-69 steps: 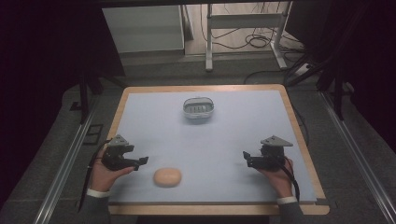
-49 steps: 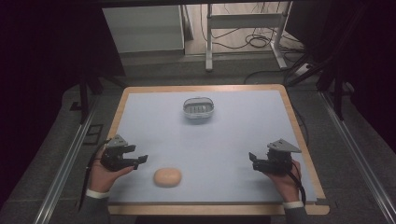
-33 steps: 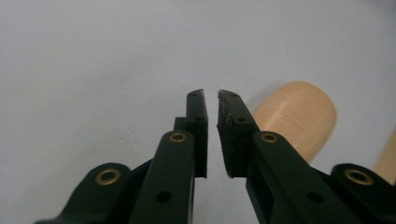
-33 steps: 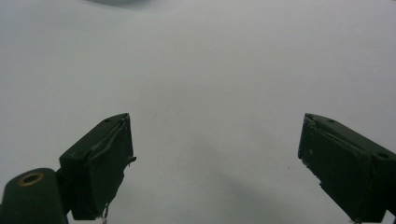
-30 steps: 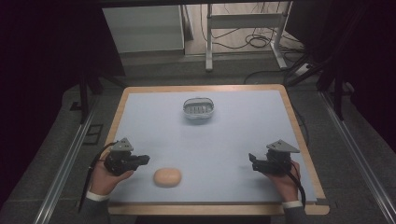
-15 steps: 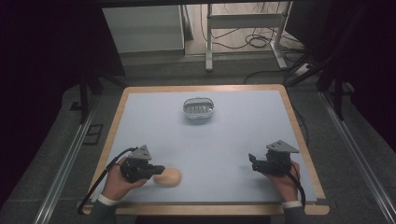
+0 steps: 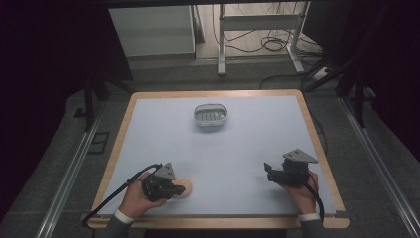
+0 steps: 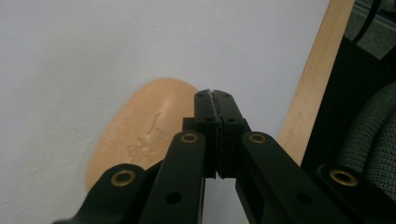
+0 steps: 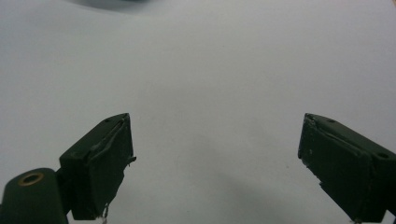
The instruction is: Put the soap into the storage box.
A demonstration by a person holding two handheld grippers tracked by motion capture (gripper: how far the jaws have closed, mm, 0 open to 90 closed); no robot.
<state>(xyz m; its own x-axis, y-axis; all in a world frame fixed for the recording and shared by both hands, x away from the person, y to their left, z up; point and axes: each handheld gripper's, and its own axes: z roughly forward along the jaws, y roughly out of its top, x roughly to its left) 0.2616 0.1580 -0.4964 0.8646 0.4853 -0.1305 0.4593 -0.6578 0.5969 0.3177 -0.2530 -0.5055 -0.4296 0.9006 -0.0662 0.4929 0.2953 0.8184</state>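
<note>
A tan oval bar [image 8: 140, 135], smooth like soap, lies on the pale blue mat near the table's front left. My left gripper [image 8: 212, 100] is shut, its jaws pressed together with nothing between them, and its tips hang over the bar's right part. In the high view this left gripper [image 7: 179, 189] covers most of the bar [image 7: 187, 187]. My right gripper [image 9: 215, 163] stands wide open over bare mat; in the high view the right gripper [image 7: 268, 170] is at the front right. A small grey oval dish [image 7: 211, 116] sits at the back middle.
The wooden table rim [image 8: 308, 93] runs close to the right of the left jaws in the left gripper view. A black cable [image 7: 116, 198] trails from the left gripper over the front edge. Beyond the table are metal frame legs [image 7: 297, 49] and floor cables.
My left gripper has slid right along the front of the table and now sits over the tan bar. The right gripper shifted slightly right early on, then stayed still.
</note>
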